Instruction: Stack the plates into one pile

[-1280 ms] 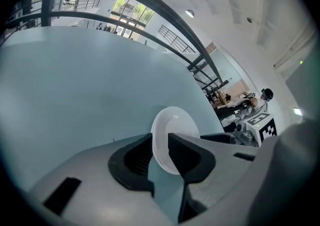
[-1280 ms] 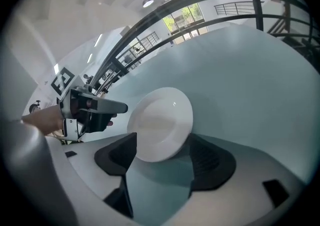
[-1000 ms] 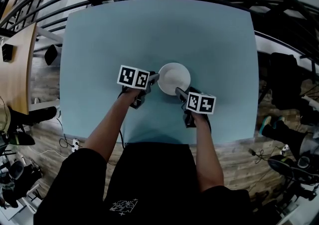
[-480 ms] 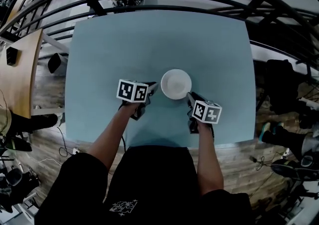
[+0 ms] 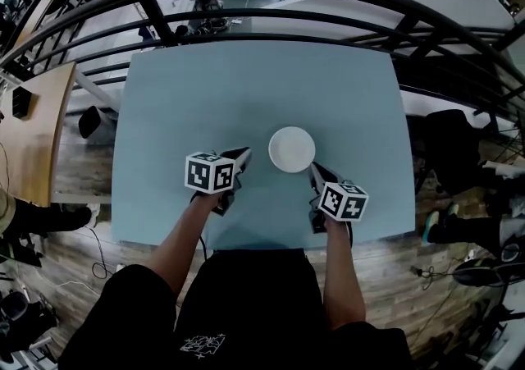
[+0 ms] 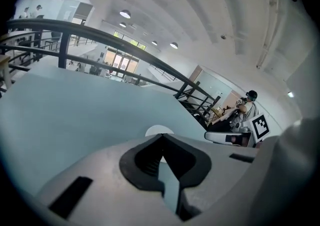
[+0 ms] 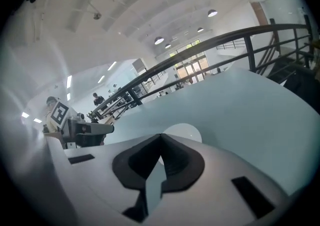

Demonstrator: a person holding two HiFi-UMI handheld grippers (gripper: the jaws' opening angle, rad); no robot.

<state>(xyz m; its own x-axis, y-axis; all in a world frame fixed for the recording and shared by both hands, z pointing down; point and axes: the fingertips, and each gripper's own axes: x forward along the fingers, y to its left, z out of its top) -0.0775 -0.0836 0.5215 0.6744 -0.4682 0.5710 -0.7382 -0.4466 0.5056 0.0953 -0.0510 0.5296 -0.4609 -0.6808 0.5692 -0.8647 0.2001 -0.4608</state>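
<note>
Left gripper [image 5: 243,152] and right gripper [image 5: 315,168] pull back from the plate pile [image 5: 292,149] on the counter [image 5: 246,81], fingers just snapping together on nothing, so the stacking looks finished.

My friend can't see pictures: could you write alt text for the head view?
A white plate pile sits on a pale blue table. A person's left gripper and right gripper flank it, jaws just closed, empty.
</note>
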